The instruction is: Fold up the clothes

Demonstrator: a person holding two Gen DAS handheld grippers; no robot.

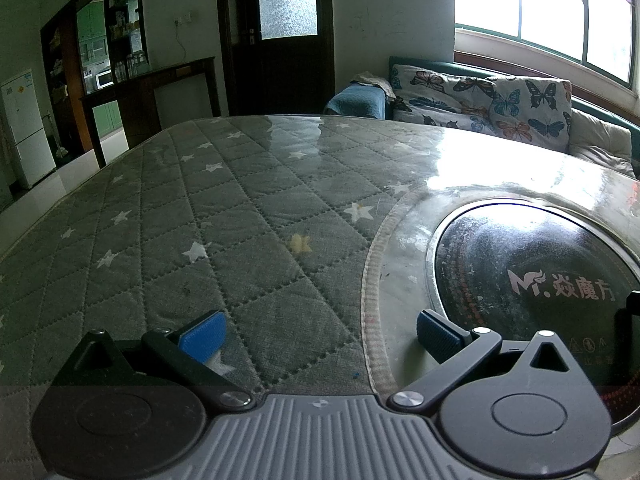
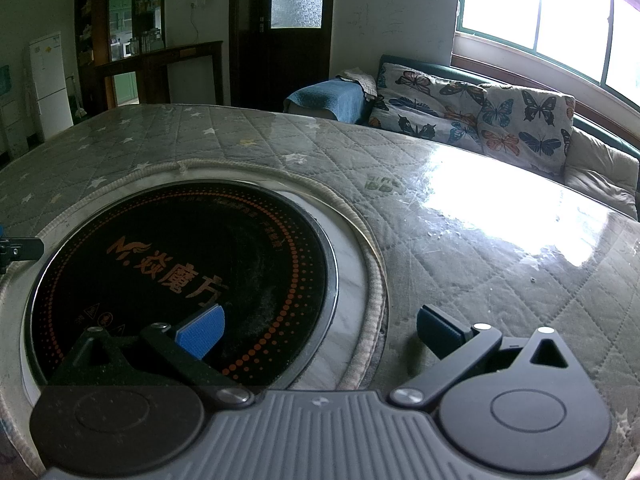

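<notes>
Clothes are not showing in either wrist view, so where they are lying cannot be told from here.

In the left wrist view, a white fridge (image 1: 24, 128) is standing at the far left edge of the room, with dark wooden shelving (image 1: 120, 32) just to its right and a dark door (image 1: 284, 40) with a frosted pane beyond that. The surface (image 1: 240, 216) is filling the middle of the view; a grey quilted cover printed with white stars is lying over it, under a glossy clear sheet that is catching the window light. The left claw (image 1: 319, 334) is hovering low over this cover with its blue pads (image 1: 202, 338) spread wide and nothing between them. To its right, a round black hob (image 1: 540, 280) with pale lettering is sitting in a circular cut-out of the cover. Behind the surface, a sofa with butterfly cushions (image 1: 480, 100) is running under a bright window (image 1: 560, 12).

In the right wrist view, the hob (image 2: 180, 280) is lying at the left, ringed by orange dots. The right claw (image 2: 319, 330) is hanging above its rim, also gaping wide and gripping nothing; its left pad (image 2: 200, 330) is showing over the black glass, its right pad over the quilted cover (image 2: 480, 260). The butterfly cushions (image 2: 480, 112) and the window (image 2: 560, 20) are appearing at the far right.
</notes>
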